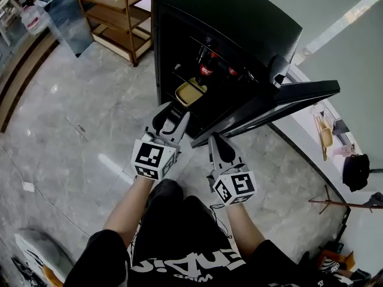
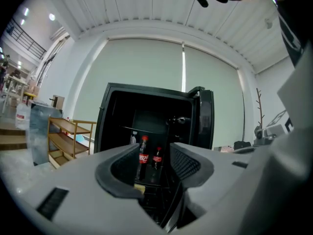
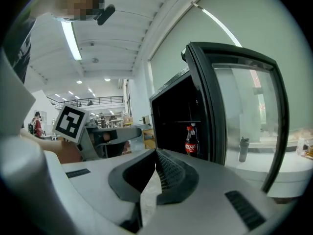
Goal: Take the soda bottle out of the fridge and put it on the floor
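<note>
The black mini fridge (image 1: pixel 227 23) stands open in front of me. Two soda bottles with red labels (image 1: pixel 206 66) stand upright on its shelf. In the left gripper view they are a taller one (image 2: pixel 143 155) and a smaller one (image 2: pixel 157 158), seen through the jaw gap. My left gripper (image 1: pixel 175 112) is open just outside the fridge opening, with nothing between its pads. My right gripper (image 1: pixel 214 139) is shut and empty, lower down beside the door. One soda bottle (image 3: pixel 190 141) shows in the right gripper view, past the shut right gripper (image 3: pixel 156 153).
The fridge door (image 1: pixel 275 103) swings out to the right, close over my right gripper. A yellow tray (image 1: pixel 190 91) lies on a lower fridge shelf. A wooden shelf cart (image 1: pixel 116 17) stands at the back left. Marble floor (image 1: pixel 72 130) spreads to the left.
</note>
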Action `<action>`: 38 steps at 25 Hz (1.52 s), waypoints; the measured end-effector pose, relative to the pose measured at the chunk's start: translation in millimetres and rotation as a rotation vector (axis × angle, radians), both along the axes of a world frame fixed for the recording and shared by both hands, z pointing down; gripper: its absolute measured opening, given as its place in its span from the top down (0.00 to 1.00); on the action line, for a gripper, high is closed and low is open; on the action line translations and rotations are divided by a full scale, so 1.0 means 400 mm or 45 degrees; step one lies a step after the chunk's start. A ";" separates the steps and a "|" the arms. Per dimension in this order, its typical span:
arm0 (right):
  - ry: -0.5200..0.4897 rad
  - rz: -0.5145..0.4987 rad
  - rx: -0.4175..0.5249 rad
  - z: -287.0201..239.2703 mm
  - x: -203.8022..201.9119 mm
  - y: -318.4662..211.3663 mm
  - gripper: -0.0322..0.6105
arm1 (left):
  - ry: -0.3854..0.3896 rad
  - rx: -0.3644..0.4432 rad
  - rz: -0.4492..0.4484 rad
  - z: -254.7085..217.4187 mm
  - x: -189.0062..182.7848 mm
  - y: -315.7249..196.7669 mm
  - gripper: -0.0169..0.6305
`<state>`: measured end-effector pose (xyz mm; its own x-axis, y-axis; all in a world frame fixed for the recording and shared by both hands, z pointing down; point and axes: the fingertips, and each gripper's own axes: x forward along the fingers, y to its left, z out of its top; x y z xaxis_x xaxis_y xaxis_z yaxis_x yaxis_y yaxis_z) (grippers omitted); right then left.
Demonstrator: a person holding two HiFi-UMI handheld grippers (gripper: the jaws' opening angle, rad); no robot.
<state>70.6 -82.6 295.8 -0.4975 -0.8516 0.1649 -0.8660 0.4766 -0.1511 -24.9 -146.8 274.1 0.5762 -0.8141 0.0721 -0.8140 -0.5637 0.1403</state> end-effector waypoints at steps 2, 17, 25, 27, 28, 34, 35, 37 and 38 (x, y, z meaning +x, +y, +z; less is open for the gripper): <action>0.003 -0.005 -0.007 0.012 0.000 0.002 0.92 | 0.024 0.005 -0.002 0.012 0.003 -0.018 0.51; 0.004 0.003 -0.071 0.068 0.014 0.016 0.92 | -0.090 0.002 0.077 0.175 0.149 -0.281 0.39; 0.008 0.025 -0.093 0.105 0.053 0.044 0.92 | -0.169 -0.026 0.077 0.290 0.249 -0.475 0.39; 0.015 0.036 -0.103 0.113 0.063 0.049 0.92 | -0.187 -0.040 0.071 0.328 0.275 -0.519 0.39; 0.010 0.047 -0.111 0.117 0.068 0.051 0.92 | -0.201 -0.044 0.068 0.346 0.286 -0.539 0.39; 0.022 0.084 -0.213 0.168 0.097 0.081 0.92 | -0.264 -0.065 0.067 0.400 0.326 -0.618 0.40; 0.018 0.098 -0.208 0.170 0.105 0.083 0.92 | -0.272 -0.061 0.064 0.397 0.327 -0.625 0.41; 0.007 0.112 -0.188 0.175 0.115 0.082 0.92 | -0.291 -0.053 0.057 0.389 0.322 -0.637 0.49; 0.005 0.115 -0.181 0.176 0.118 0.081 0.92 | -0.299 -0.056 0.053 0.387 0.318 -0.640 0.49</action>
<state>117.9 -50.0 366.2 -0.4191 -0.8608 0.2887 -0.9051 0.3709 -0.2081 102.4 -402.6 429.0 0.5726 -0.7830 0.2431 -0.8032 -0.5951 -0.0250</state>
